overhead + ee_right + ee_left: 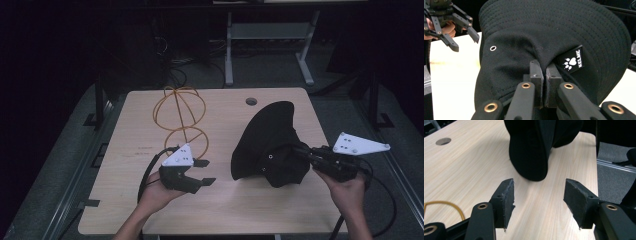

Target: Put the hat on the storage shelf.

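Right gripper (pixel 299 150): my jaws are pinched tight on a fold of the black bucket hat (pixel 267 142), near its crown; in the right gripper view the pads meet with cloth squeezed between them, just beside the white paw-print label (pixel 572 61).
Left gripper (pixel 204 172): my jaws stand moderately wide with nothing between them, bare worktop (pixel 150 210) showing in the gap.
Hat position: right half of the worktop, held by the right gripper; the brim rears up toward the far side, and its near-left lobe seems to rest on the wood, though I cannot be sure of contact.
Wire stand (pixel 180 120): an orange wire frame of looped hoops sits left of centre on the far side, just beyond my left gripper; I judge it a hat form, the likely place for the hat.
Step in hand: I judge I am bringing the left gripper across to take a second hold on the hat.
Doing it well: keep the right pinch firm, approach the brim edge nearest the left jaws, and close on the stitched rim rather than on loose crown cloth, so the hat opens between two holds.
Risk: a single fold may slip if I tug sideways.
Count: one hat, one wire stand, two grippers, one cable hole (pixel 251 101) in the worktop.
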`<action>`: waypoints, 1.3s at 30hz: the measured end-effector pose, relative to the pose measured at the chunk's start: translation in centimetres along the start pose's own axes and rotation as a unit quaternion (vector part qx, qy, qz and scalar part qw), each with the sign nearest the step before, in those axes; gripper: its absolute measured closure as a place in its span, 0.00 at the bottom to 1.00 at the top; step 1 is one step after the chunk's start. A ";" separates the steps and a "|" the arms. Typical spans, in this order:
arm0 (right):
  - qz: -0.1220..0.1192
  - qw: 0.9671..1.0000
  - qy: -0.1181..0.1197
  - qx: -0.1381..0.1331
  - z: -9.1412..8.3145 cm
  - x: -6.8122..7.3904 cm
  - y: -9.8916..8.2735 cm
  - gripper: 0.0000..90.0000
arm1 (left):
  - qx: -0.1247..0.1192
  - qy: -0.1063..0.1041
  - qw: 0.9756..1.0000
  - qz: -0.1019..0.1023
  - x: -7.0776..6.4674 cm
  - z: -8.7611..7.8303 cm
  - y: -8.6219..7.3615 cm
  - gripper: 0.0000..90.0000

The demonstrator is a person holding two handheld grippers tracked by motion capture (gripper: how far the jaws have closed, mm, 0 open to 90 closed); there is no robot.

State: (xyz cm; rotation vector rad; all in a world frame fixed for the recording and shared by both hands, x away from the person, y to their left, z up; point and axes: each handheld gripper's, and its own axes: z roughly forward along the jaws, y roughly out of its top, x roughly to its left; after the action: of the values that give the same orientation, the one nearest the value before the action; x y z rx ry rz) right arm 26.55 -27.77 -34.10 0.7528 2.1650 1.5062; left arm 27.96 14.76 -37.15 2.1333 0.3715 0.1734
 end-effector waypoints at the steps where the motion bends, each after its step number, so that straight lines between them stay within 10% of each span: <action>1: -0.001 1.000 0.000 0.000 0.0 0.0 0.1 0.96 | 0.000 0.001 1.000 -0.001 0.0 -0.1 -0.2 0.45; 39: -0.020 0.999 0.033 -0.007 2.7 -0.5 6.6 0.96 | -0.005 0.034 0.999 -0.034 0.6 -1.6 -5.7 0.33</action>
State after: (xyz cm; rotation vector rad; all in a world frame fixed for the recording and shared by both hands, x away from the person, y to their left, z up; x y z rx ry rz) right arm 29.86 -24.32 -28.81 0.6609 2.2021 1.5441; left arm 27.02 19.17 -41.00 2.1061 0.4824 0.2087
